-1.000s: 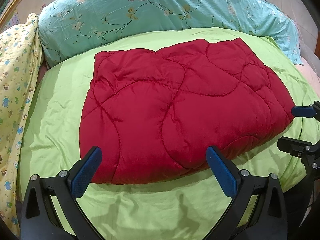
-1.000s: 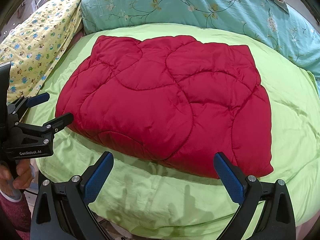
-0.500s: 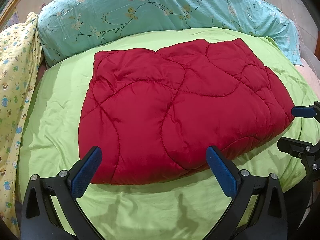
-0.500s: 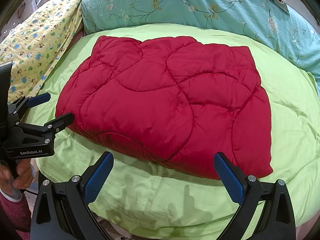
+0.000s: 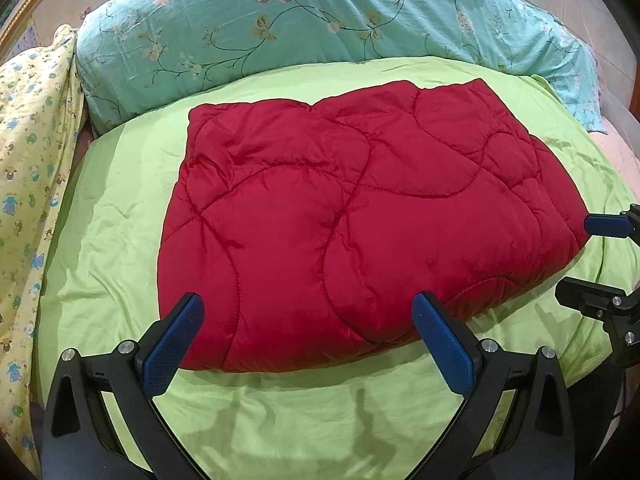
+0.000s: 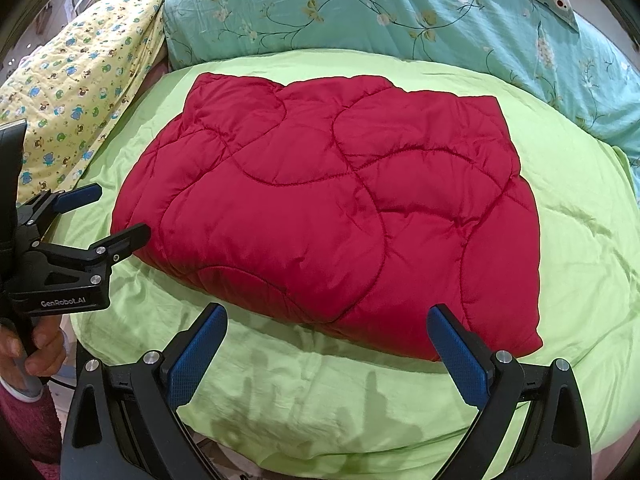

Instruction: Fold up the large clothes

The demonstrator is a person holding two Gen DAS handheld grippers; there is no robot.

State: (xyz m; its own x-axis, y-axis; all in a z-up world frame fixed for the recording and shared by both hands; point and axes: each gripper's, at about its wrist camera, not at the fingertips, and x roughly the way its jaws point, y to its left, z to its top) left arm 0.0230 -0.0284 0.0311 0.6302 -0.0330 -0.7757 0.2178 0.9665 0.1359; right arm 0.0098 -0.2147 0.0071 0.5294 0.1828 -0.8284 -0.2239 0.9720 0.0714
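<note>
Nothing is seen to have shifted in the last second — the folded red quilt (image 5: 360,220) lies ahead of both grippers, left gripper (image 5: 308,344) and right gripper (image 6: 324,354) held spread and empty — folding is judged done

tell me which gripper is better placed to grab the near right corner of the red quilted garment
Right. The right gripper, open, faces that corner of the red quilted garment; the open left gripper sits toward the left end.

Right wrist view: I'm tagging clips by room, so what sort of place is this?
Most likely a bedroom: a folded red quilted garment lies on a green bedcover, with a teal floral pillow behind.
</note>
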